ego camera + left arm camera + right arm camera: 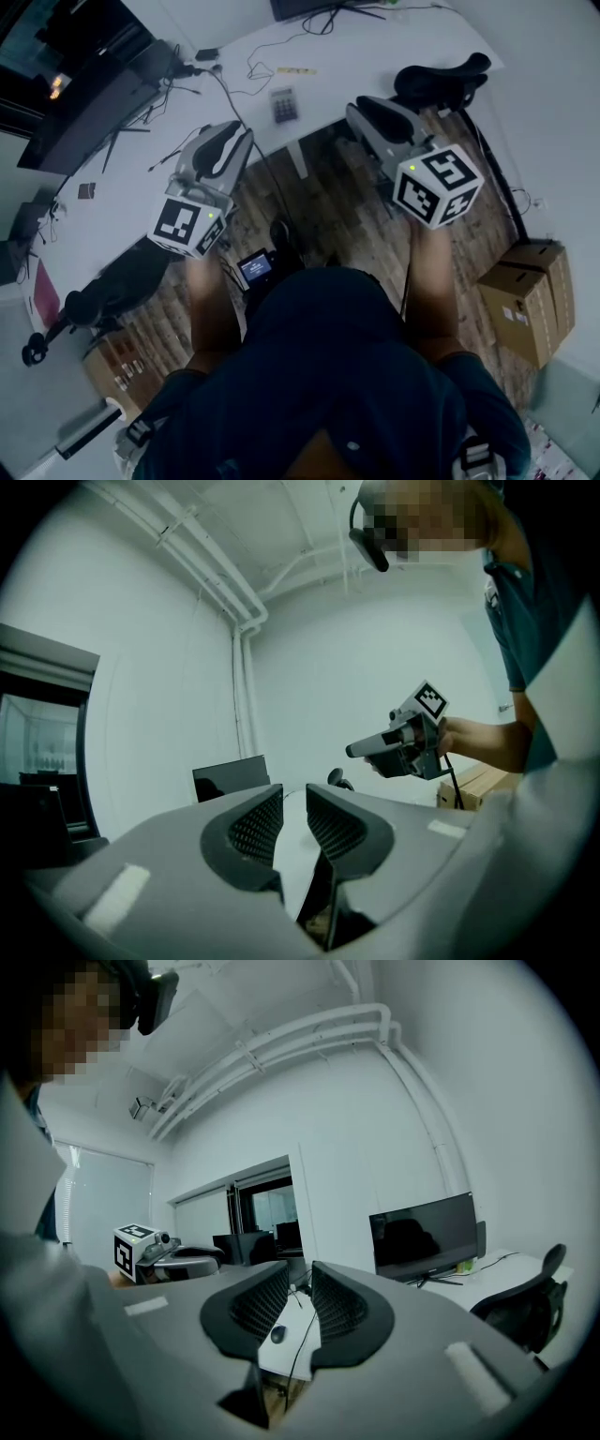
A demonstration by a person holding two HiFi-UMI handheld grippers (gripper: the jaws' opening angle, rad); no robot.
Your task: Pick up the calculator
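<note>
Left gripper (293, 806) jaws: narrow gap, nothing between. Right gripper (300, 1286): same, empty. Both held over wooden floor, aimed at white desk (375, 56), well short of it; judged approach posture. Small grey rectangular calculator (284, 103) lies flat near desk's front edge, ahead between both grippers, untouched.

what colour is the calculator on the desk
The calculator is grey, lying on the white desk; the head view shows it best.
</note>
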